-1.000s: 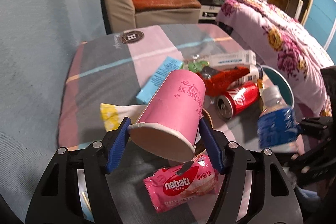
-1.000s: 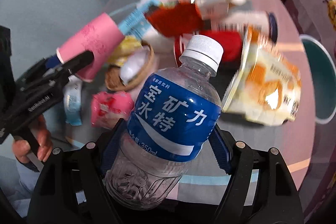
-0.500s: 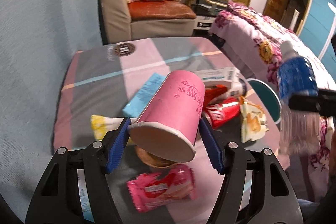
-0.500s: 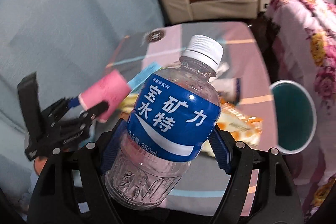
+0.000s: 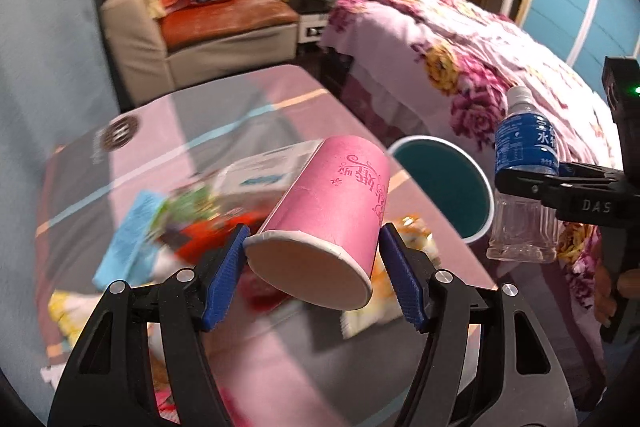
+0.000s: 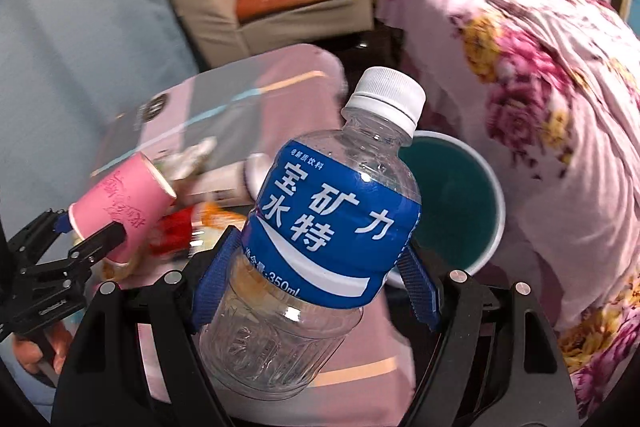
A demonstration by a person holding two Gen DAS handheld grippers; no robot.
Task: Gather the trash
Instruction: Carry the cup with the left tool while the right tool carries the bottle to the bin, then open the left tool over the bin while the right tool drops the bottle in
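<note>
My left gripper (image 5: 316, 283) is shut on a pink paper cup (image 5: 332, 211), held above the table with its base toward the camera. My right gripper (image 6: 316, 291) is shut on an empty clear bottle with a blue label (image 6: 320, 247), held upright above the table's right edge. The bottle also shows in the left wrist view (image 5: 524, 179), just right of a teal bin (image 5: 444, 183) beside the table. The bin shows behind the bottle in the right wrist view (image 6: 460, 211). The cup shows at the left there (image 6: 120, 203).
Blurred wrappers, a blue packet (image 5: 128, 235), a white box (image 5: 264, 171) and a red can lie on the pink and grey table (image 5: 240, 107). A flowered bed (image 5: 480, 67) is right of the bin. A sofa (image 5: 208, 27) stands beyond.
Both grippers have risen and swung right toward the teal bin, each keeping its object. The table litter now sits lower and to the left in both views.
</note>
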